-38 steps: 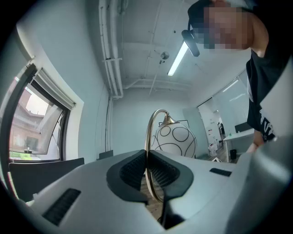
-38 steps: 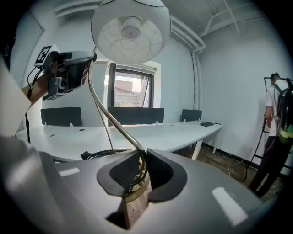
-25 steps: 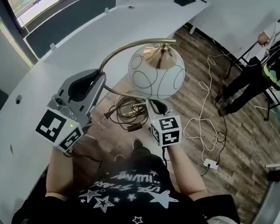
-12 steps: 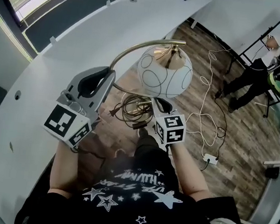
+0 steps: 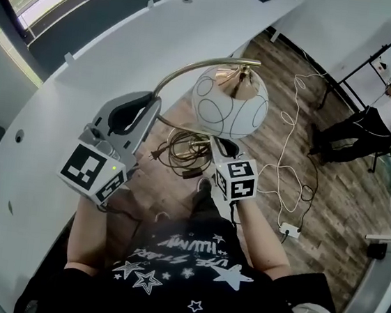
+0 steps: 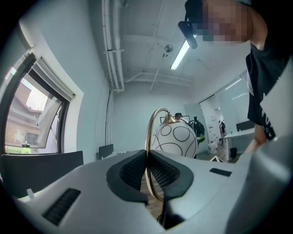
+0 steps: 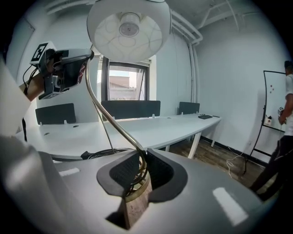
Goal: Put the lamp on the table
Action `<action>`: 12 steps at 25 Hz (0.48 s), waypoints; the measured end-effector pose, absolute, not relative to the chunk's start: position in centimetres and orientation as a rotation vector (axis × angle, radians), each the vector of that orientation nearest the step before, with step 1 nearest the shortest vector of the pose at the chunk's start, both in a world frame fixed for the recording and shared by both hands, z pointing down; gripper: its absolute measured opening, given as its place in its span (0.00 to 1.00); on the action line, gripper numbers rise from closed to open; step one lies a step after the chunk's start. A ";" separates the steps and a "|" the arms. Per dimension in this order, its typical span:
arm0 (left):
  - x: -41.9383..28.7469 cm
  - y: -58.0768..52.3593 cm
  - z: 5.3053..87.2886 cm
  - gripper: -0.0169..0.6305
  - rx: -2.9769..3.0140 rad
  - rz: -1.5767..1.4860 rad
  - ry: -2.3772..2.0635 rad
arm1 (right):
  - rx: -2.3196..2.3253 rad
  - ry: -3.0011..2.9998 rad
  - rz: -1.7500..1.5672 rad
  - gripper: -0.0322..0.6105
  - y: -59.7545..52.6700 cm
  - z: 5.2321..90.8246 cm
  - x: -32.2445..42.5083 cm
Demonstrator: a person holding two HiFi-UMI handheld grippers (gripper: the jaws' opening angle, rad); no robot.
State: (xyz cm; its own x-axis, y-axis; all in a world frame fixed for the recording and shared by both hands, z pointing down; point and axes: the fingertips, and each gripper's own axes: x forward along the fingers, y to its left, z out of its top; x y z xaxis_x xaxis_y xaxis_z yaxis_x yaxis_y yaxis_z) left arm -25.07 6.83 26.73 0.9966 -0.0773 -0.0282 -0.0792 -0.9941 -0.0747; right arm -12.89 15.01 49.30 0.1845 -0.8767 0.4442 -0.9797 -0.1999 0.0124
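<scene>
Lamp (image 5: 229,104) held aloft beside white worktop (image 5: 84,83); left gripper (image 6: 147,159) fingers clamped tight on its brass arm (image 5: 192,66); right gripper (image 7: 142,162) fingers pinch lamp stem near base

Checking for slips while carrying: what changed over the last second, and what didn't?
The lamp drifted slightly right in the head view; the bystander moved toward the right edge. Left gripper and right gripper stay clamped on it, off the table.

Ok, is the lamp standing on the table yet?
No, the left gripper and right gripper hold the lamp in the air over the wooden floor beside the table.
</scene>
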 end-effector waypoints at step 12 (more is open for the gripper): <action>-13.6 5.2 27.3 0.08 -3.053 -0.015 0.262 | 2.094 -1.855 0.499 0.12 12.1 49.9 -0.8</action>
State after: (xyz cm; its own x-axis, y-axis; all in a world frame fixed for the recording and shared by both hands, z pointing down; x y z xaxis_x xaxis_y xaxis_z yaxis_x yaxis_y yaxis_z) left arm -13.60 5.17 27.25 0.9854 -0.1705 0.0028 -0.1698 -0.9824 -0.0777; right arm -0.78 12.13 49.85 0.1067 -0.8888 0.4457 -0.9925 -0.1223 -0.0062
